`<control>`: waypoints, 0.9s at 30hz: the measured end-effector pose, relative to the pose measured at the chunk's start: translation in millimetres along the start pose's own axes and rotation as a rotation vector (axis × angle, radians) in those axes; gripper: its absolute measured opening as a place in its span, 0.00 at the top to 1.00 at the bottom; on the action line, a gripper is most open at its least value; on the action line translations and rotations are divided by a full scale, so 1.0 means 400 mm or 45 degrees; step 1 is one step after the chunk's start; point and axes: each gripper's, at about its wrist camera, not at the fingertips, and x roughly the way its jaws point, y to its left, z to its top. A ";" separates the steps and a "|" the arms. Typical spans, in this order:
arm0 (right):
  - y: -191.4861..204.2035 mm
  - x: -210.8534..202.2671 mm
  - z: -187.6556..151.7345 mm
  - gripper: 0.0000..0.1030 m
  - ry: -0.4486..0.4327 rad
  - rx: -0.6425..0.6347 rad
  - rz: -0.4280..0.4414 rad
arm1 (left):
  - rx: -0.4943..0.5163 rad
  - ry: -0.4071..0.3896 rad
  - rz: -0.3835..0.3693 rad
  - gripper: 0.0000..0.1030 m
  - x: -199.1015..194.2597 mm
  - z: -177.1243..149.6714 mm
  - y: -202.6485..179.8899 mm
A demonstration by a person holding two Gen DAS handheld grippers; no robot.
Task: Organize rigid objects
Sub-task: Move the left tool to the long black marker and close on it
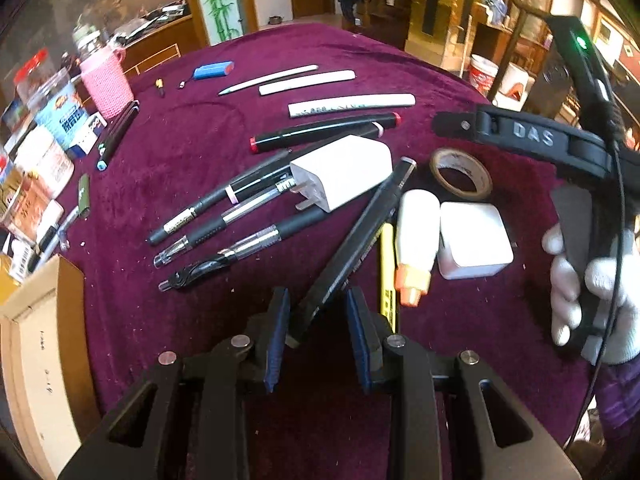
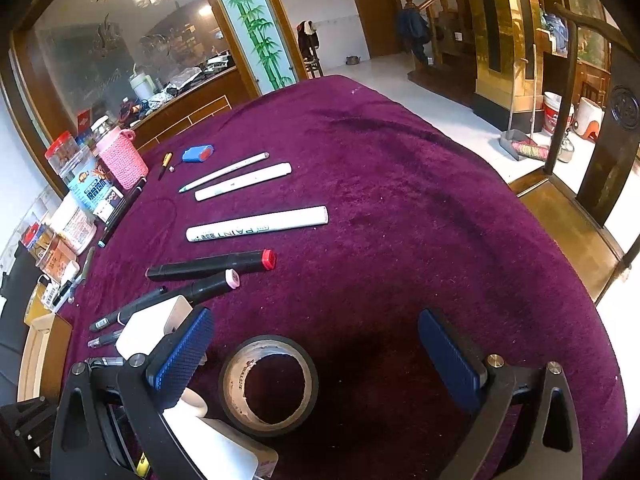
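Left fingers (image 1: 280, 320) narrow, closed on black bar (image 1: 352, 240); right gripper (image 2: 320, 360) wide open, empty, over tape (image 2: 269, 385). Step: moving bar. Next: lay it w/ pens (image 1: 224, 220) at 10 o'clock.

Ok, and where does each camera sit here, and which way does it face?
Left wrist: on the left gripper, angled down across the maroon tablecloth at pens and chargers; its fingers clamp a black bar; a gloved hand shows at right.
Right wrist: on the right gripper, angled down over a tape roll; its open fingers show.
Shared: tape roll, PAINT marker, tablecloth.
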 end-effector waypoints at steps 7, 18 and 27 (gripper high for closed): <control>0.002 0.007 0.000 0.01 0.021 -0.001 0.012 | 0.114 0.048 0.024 0.67 0.032 0.009 -0.009; 0.001 0.009 0.000 0.01 0.030 0.001 0.011 | 0.204 0.036 0.012 0.74 0.077 0.067 -0.062; -0.002 0.019 0.000 0.01 0.054 0.015 0.012 | 0.035 -0.065 -0.087 0.77 0.061 0.046 -0.041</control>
